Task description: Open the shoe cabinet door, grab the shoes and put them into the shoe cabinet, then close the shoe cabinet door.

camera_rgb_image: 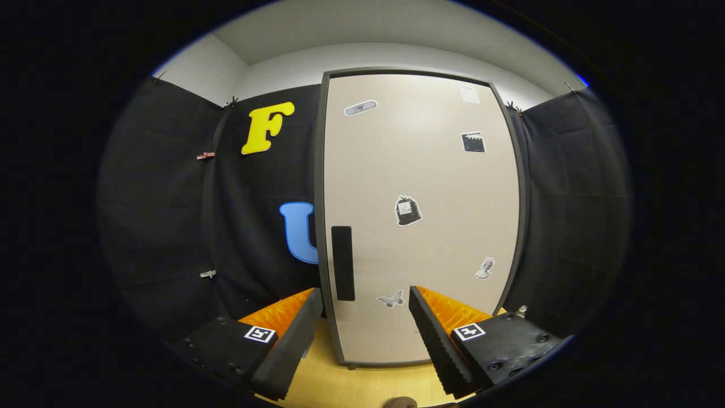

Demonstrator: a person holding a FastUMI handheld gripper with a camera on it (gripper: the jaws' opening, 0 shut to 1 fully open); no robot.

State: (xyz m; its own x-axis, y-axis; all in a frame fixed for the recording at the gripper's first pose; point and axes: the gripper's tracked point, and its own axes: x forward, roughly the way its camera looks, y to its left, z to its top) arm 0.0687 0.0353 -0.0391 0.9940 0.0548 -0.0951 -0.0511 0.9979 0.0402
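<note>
- Shoe cabinet (422, 187) stands straight ahead of the gripper (363, 303), upright on the wooden floor (362, 385), with the black cloth wall behind it on both sides.
- Its door (442, 249) is flush in its dark frame, so it reads as fully closed; by my judgement the first step, opening it, has not been done.
- A dark vertical handle (342, 263) sits on the door's left side, low down, just beyond and slightly inside the left finger's tip.
- And the fingers (283, 351) are spread wide apart, released, grasping nothing; the lower part of the door shows in the gap between them.
- They look near the cabinet but not touching it; I cannot tell exactly how much gap remains.
- Small stickers dot the door: a butterfly (391, 299) between the fingertips, a dark bag-shaped one (407, 211) at mid-height, a few more higher up.
- Something small and rounded peeks in at the very bottom of the floor (399, 403); too little of it shows to name it.
- Tally so far, as I judge it: nothing finished. Still to come are the pull on that handle, the pick-up of the shoes, the placing inside, and shutting the door again.
- Likely next call: line the open fingers on the handle and close on it.
</note>
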